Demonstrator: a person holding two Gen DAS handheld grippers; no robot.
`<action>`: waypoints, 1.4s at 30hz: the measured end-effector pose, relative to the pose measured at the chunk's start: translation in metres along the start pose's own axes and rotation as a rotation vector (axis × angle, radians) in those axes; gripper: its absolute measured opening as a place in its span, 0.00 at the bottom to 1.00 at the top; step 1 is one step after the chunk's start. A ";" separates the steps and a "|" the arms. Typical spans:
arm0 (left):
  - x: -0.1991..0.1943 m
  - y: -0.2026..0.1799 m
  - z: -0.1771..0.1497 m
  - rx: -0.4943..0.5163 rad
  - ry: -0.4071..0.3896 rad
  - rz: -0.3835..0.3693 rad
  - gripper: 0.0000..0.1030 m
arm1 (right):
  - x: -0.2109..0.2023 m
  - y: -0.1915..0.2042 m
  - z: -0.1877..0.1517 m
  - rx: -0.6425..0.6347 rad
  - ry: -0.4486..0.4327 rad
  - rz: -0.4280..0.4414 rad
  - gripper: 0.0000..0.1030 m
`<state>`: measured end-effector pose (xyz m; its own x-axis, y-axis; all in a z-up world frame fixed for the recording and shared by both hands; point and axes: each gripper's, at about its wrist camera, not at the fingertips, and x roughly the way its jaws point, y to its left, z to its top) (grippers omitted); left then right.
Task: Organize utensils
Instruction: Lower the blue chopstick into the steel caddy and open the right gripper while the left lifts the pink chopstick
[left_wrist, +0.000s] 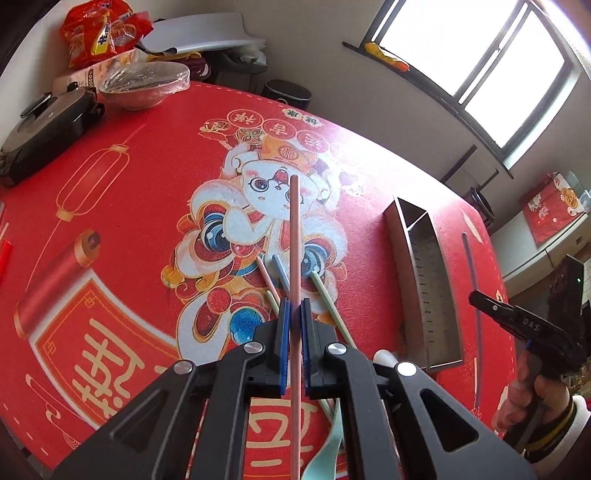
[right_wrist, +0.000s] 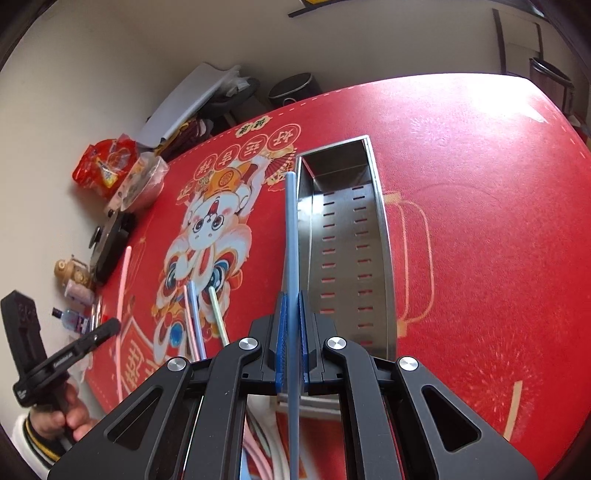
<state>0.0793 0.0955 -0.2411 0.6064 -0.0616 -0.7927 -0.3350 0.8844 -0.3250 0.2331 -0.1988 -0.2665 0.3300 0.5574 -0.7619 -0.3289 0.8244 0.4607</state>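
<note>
My left gripper (left_wrist: 294, 308) is shut on a pink chopstick (left_wrist: 294, 229) and holds it above the red tablecloth (left_wrist: 147, 192); the same stick shows in the right wrist view (right_wrist: 125, 295). My right gripper (right_wrist: 291, 302) is shut on a blue chopstick (right_wrist: 290, 229), whose tip reaches along the left rim of the steel utensil holder (right_wrist: 351, 240) lying on its side. The holder also shows at the right of the left wrist view (left_wrist: 432, 280). Pink (left_wrist: 266, 275), blue (left_wrist: 281, 271) and green (left_wrist: 325, 295) chopsticks lie on the cloth beneath my left gripper.
A black electric pot (left_wrist: 48, 125), a wrapped bowl (left_wrist: 144, 83) and red snack bags (left_wrist: 99, 29) stand at the table's far left. Small bottles and a figurine (right_wrist: 74, 273) sit at the left edge. A bin (left_wrist: 288, 94) stands beyond the table. Spoons (left_wrist: 325, 443) lie below my left gripper.
</note>
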 end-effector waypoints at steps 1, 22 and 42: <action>-0.001 -0.002 0.002 0.002 -0.006 0.000 0.05 | 0.005 0.001 0.008 -0.004 -0.004 -0.003 0.06; -0.001 0.002 0.006 -0.010 -0.017 0.026 0.05 | 0.079 -0.023 0.030 0.140 0.026 -0.066 0.06; 0.000 -0.032 0.005 0.043 -0.017 -0.036 0.05 | 0.080 -0.015 0.020 0.177 0.060 -0.068 0.07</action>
<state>0.0934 0.0697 -0.2288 0.6301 -0.0865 -0.7717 -0.2811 0.9010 -0.3305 0.2822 -0.1650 -0.3254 0.2908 0.4975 -0.8173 -0.1456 0.8672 0.4761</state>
